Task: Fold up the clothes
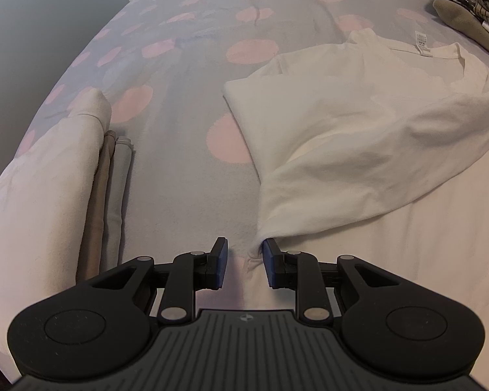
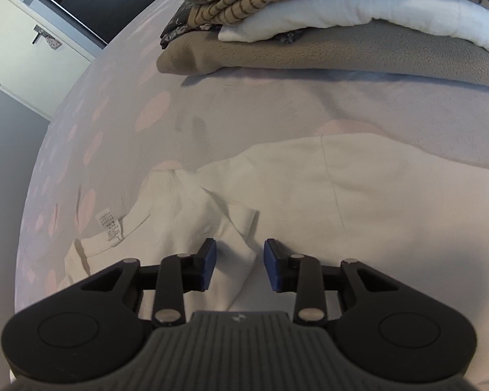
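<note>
Left wrist: polka-dot bedspread (image 1: 192,104) beside grey wall (image 1: 32,32).

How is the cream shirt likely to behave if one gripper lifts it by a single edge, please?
The shirt would probably go limp and drape: it already lies in soft folds and wrinkles on the bed. It looks thin, so likely light. A bunched bit sits against one pad of the open left gripper, suggesting that it crumples easily, so the half-made fold may come undone.

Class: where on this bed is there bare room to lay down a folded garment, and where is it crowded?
Free: the dotted blanket between the folded stack on the left and the cream shirt. Crowded: the far right, where the pile of folded clothes sits.
</note>
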A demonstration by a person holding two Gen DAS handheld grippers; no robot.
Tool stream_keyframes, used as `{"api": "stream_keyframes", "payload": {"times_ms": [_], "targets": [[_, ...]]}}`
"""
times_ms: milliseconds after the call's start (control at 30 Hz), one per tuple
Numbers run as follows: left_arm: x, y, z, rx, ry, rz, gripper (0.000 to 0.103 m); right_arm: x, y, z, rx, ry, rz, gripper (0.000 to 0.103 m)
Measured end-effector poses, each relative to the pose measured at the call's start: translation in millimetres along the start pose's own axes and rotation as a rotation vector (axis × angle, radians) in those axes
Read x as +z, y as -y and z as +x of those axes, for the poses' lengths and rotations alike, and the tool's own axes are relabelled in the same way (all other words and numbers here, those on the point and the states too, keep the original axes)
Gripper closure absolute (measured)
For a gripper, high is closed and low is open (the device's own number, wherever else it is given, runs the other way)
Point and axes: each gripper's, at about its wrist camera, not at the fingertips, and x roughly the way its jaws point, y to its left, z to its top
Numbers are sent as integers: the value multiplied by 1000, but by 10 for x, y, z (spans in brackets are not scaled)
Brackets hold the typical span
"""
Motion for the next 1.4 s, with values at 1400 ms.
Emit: {"api": "stream_keyframes", "payload": {"times_ms": [1400], "targets": [[-364, 31, -210, 49, 147, 198, 100, -864, 469, -1346, -254, -44, -147, 73]]}}
